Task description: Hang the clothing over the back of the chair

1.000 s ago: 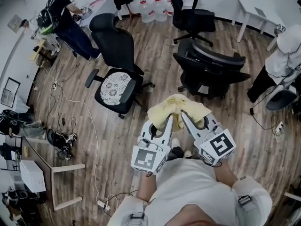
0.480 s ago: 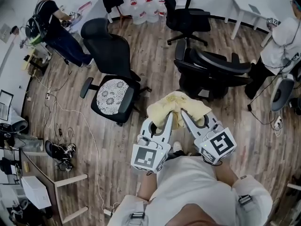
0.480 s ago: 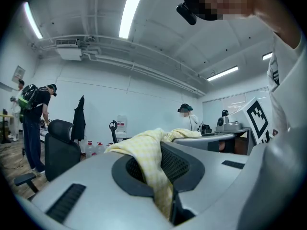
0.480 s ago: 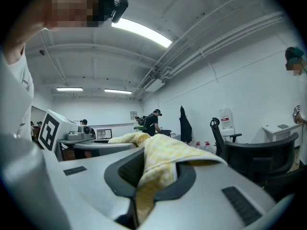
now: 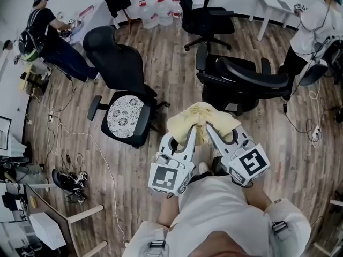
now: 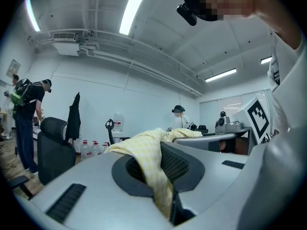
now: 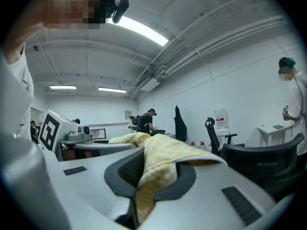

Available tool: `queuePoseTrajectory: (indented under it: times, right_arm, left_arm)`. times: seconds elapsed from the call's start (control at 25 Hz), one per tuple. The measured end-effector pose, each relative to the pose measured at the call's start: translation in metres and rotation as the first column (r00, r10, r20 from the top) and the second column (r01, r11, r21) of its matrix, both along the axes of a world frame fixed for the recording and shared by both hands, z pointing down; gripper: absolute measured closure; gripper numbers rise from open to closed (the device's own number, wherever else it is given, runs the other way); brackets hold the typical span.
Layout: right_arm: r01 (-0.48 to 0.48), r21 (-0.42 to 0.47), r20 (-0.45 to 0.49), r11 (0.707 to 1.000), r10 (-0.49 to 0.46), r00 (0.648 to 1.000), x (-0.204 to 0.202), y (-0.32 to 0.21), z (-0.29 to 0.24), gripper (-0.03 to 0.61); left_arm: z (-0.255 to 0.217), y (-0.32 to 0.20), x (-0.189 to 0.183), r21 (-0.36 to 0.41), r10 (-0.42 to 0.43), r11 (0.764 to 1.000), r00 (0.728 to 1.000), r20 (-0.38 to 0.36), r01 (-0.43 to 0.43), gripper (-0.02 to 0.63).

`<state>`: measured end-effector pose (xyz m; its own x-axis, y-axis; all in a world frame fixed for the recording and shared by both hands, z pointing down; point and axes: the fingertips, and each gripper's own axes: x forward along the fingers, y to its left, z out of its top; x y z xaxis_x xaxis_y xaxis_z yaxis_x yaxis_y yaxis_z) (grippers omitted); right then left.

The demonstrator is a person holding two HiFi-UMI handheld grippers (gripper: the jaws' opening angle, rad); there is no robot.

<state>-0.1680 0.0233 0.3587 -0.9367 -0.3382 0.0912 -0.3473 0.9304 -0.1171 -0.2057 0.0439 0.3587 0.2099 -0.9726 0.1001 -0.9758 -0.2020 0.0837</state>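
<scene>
Patterned-seat chair (image 5: 124,116) has shifted down-left on the wood floor (image 5: 171,58); left gripper (image 5: 194,128) and right gripper (image 5: 208,126) fingers clamp clothing (image 5: 201,114).

The whole room slides across the head view as the person carrying the yellow clothing (image 5: 202,118) crosses the wooden floor (image 5: 166,63). The chair with the lace-patterned seat (image 5: 124,115) drifts down and left, ending nearer the left tongs (image 5: 192,133). The water bottles (image 5: 151,12) and the person with the backpack (image 5: 43,31) shift left, while the person in white (image 5: 316,23) climbs toward the top right corner. The dark heap on the floor (image 5: 69,182) sinks lower.
</scene>
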Motion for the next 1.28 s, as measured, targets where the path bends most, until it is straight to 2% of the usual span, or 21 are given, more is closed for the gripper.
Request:
queuePoseTrajectory:
  times: [0.32,0.96,1.28]
  right_arm:
    - [0.022,0.0,0.004,1.0,-0.022,1.0,-0.01,-0.035,0.0,0.538]
    - [0.149,-0.048,0.027,0.988,-0.148,0.989,-0.03,-0.123,0.002,0.538]
    - [0.198,-0.048,0.052,0.979,-0.195,0.979,-0.036,-0.148,-0.002,0.538]
  left_arm:
    - [0.0,-0.035,-0.009,-0.002,-0.016,1.0,1.0,0.004,0.016,0.566]
    - [0.001,-0.124,-0.026,-0.041,-0.139,0.989,0.99,0.027,0.141,0.566]
    - [-0.003,-0.146,-0.028,-0.042,-0.183,0.982,0.982,0.043,0.185,0.565]
